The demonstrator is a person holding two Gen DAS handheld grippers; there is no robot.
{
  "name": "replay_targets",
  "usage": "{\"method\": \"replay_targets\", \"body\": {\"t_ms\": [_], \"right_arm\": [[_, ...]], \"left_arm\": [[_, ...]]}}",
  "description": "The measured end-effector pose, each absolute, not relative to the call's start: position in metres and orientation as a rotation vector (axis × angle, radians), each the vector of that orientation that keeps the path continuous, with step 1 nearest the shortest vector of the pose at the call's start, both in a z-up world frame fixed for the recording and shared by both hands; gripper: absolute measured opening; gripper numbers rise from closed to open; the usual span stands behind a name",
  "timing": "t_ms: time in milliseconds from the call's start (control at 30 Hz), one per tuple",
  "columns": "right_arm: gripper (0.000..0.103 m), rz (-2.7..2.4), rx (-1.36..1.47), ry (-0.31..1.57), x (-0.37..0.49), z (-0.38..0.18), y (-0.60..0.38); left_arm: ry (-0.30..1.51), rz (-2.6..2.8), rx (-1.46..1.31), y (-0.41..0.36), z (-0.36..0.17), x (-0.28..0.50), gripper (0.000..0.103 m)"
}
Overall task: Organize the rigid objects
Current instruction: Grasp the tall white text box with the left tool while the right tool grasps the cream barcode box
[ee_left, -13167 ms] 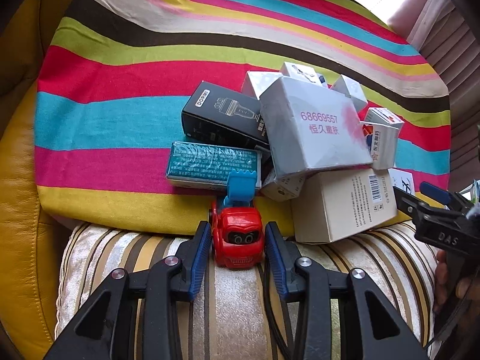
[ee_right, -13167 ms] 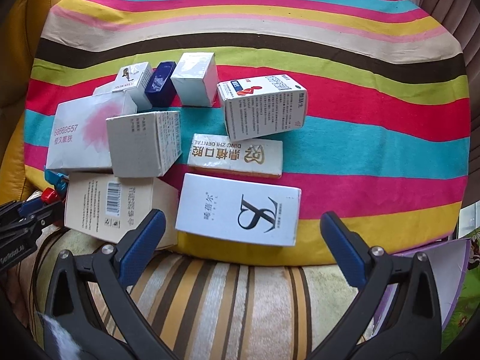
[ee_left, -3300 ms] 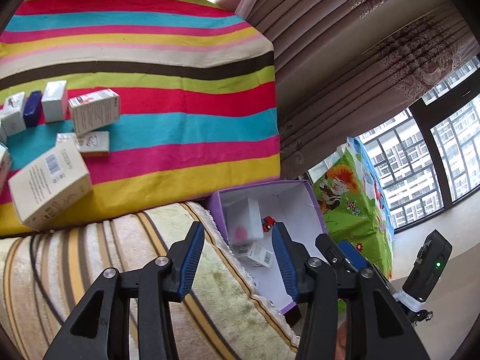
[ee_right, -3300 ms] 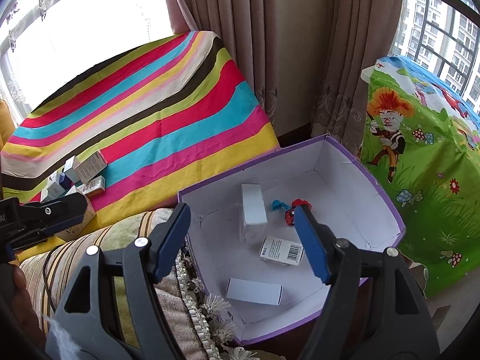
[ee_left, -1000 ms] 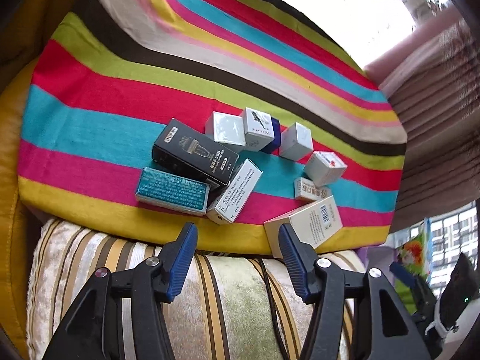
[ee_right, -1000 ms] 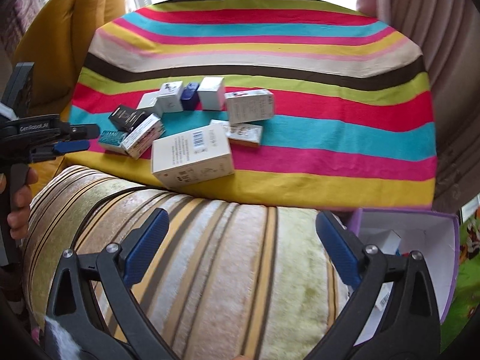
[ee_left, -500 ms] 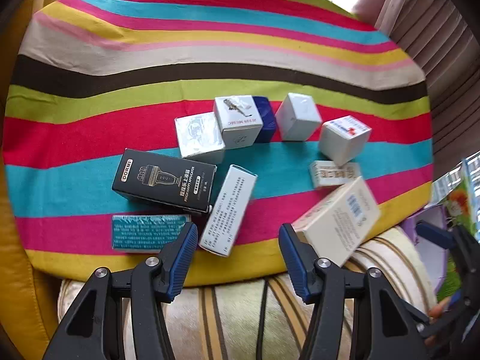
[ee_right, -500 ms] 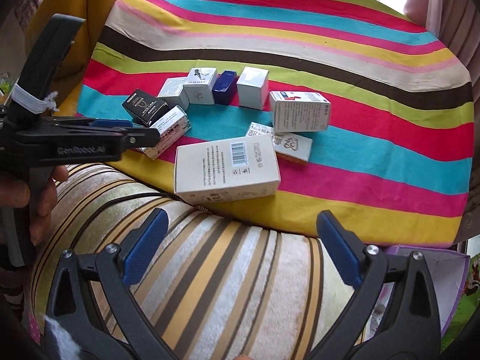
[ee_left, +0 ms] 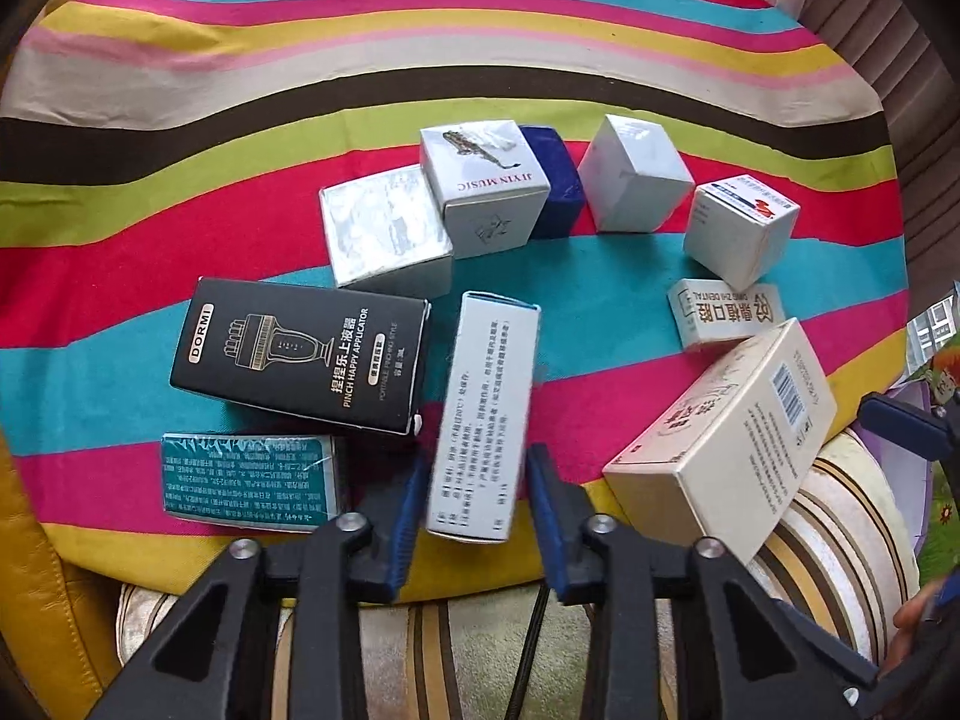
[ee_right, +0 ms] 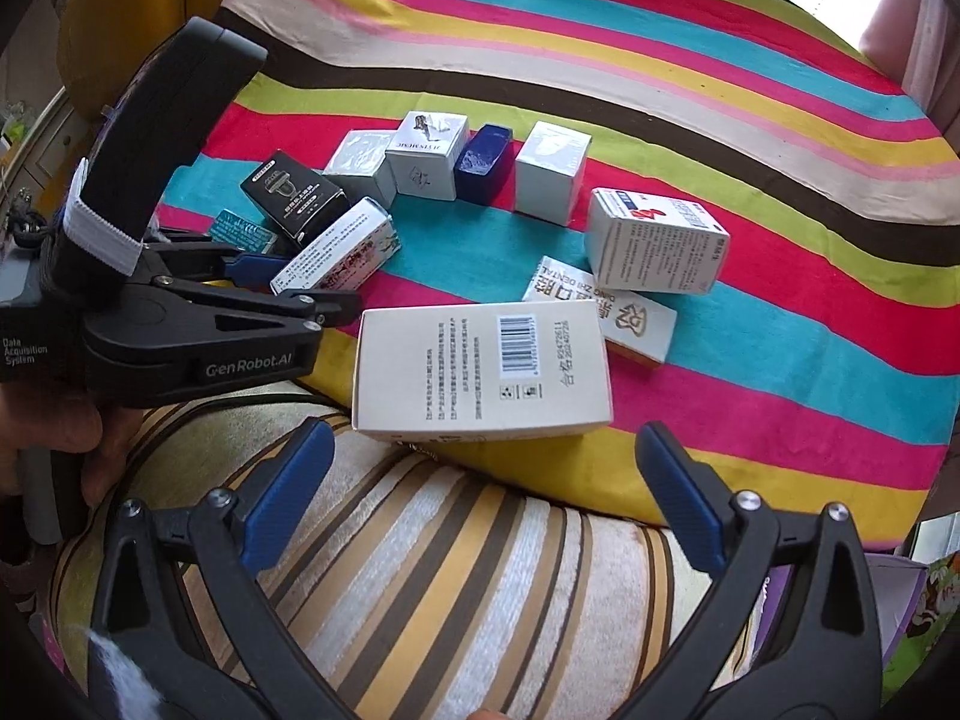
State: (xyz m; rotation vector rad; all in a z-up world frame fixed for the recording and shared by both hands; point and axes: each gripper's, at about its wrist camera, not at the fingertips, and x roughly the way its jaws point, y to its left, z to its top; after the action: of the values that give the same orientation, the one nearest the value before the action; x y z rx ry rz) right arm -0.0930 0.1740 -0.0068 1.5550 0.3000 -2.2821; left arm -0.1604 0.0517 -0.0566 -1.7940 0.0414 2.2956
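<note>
Several boxes lie on a striped cloth. My left gripper (ee_left: 474, 510) is open, its blue pads on either side of the near end of a long white box with Chinese text (ee_left: 486, 414), also in the right wrist view (ee_right: 336, 255). I cannot tell if the pads touch it. My right gripper (ee_right: 474, 492) is wide open and empty, just in front of a large cream box with a barcode (ee_right: 480, 372), also in the left wrist view (ee_left: 732, 438). The left gripper (ee_right: 264, 276) shows in the right wrist view.
A black DORMI box (ee_left: 300, 354), a teal box (ee_left: 246, 480), a silver box (ee_left: 384, 234), a JI YIN MUSIC box (ee_left: 486, 186), a blue box (ee_left: 555, 186), white boxes (ee_left: 636, 174) (ee_left: 741, 228) and a dental box (ee_left: 726, 312) lie around. A purple bin's corner (ee_right: 900, 594) sits at the right.
My left gripper has moved forward and down until its pads flank the long white box. My right gripper has moved closer to the barcode box.
</note>
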Motion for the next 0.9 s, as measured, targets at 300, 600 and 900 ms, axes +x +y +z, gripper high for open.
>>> {"method": "replay_targets", "body": {"t_ms": [300,600,900], "right_arm": [[0.103,-2.263,1.559,0.352,-0.104,-0.016,0.160],[0.103,-2.296,1.577,0.348,-0.109,-0.018,0.163],[0.101,-2.259,1.608,0.327,-0.113,-0.030,0.163]], "left_arm": [[-0.026,2.313,-1.736,0.025,-0.048,-0.143,0.027],[-0.025,2.351,-1.679,0.013,-0.034,-0.126,0.027],[0.026,2.411,-1.627,0.013,-0.022,-0.112,0.027]]}}
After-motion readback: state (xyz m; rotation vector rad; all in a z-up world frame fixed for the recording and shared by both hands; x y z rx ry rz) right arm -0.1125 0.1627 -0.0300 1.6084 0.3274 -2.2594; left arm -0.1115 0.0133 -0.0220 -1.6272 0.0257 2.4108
